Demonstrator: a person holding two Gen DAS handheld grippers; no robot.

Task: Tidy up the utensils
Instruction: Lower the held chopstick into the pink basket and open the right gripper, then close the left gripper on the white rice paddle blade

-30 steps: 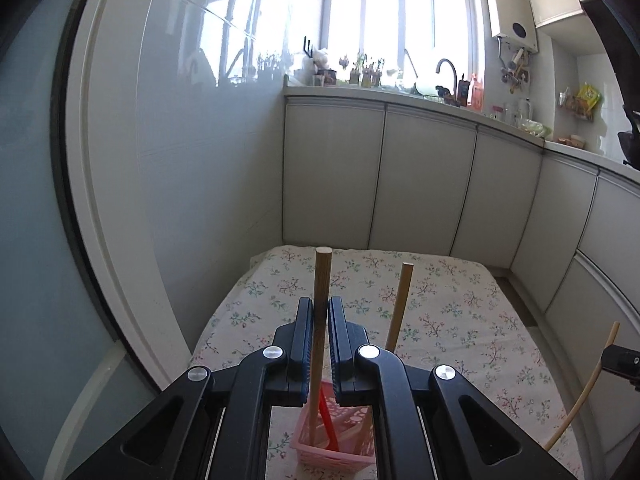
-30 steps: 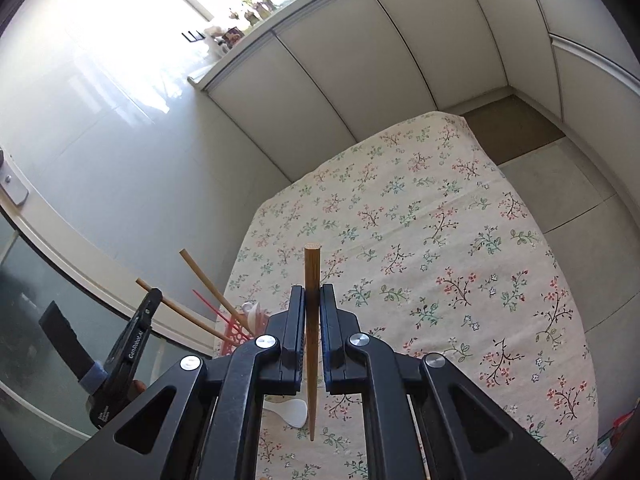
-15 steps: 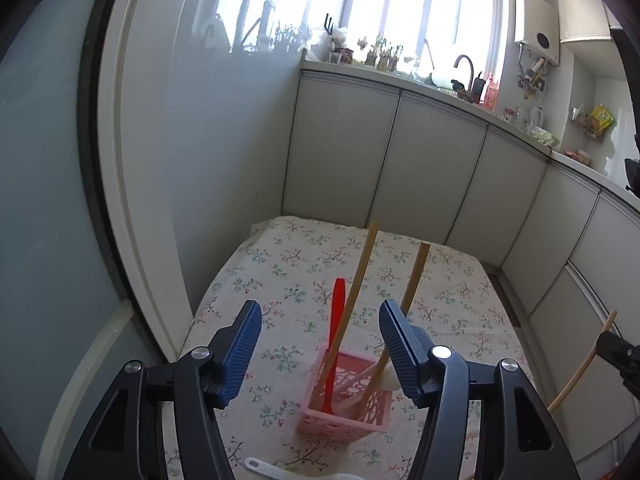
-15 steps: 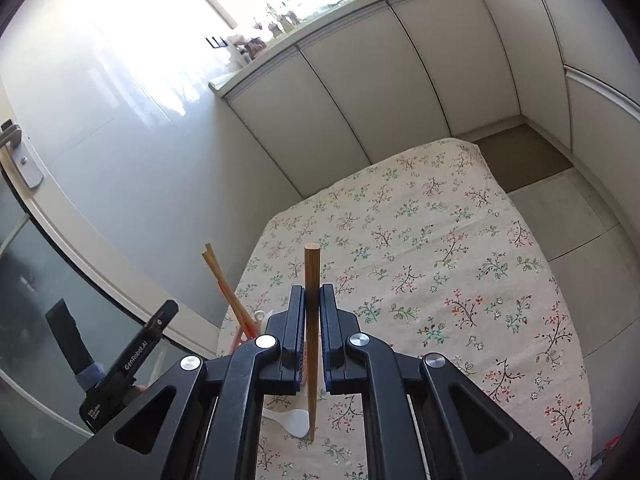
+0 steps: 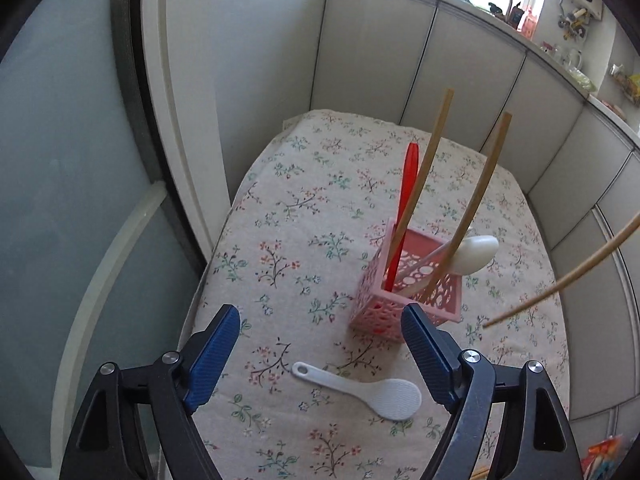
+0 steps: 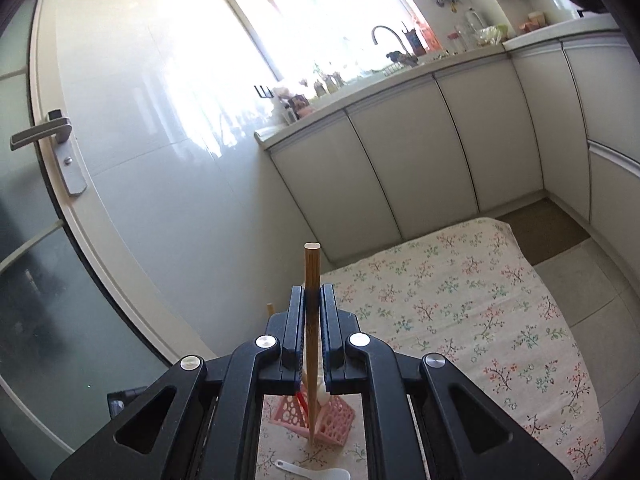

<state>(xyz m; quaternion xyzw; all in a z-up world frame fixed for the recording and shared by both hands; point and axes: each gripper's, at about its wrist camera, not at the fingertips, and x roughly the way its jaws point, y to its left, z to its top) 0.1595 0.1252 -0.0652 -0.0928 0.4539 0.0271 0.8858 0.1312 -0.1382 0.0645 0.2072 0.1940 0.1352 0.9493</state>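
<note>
Left hand-held gripper (image 5: 320, 344) is spreading wider over the floral desk (image 5: 304, 208), nothing between its pads, white rice paddle (image 5: 360, 390) lying just below. Pink basket (image 5: 404, 300) holds the utensils. Right hand-held gripper (image 6: 312, 300) pinches a wooden chopstick (image 6: 312, 272) above it.

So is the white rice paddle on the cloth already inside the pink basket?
No: the white rice paddle lies flat on the floral tablecloth in front of the pink basket, outside it.
</note>
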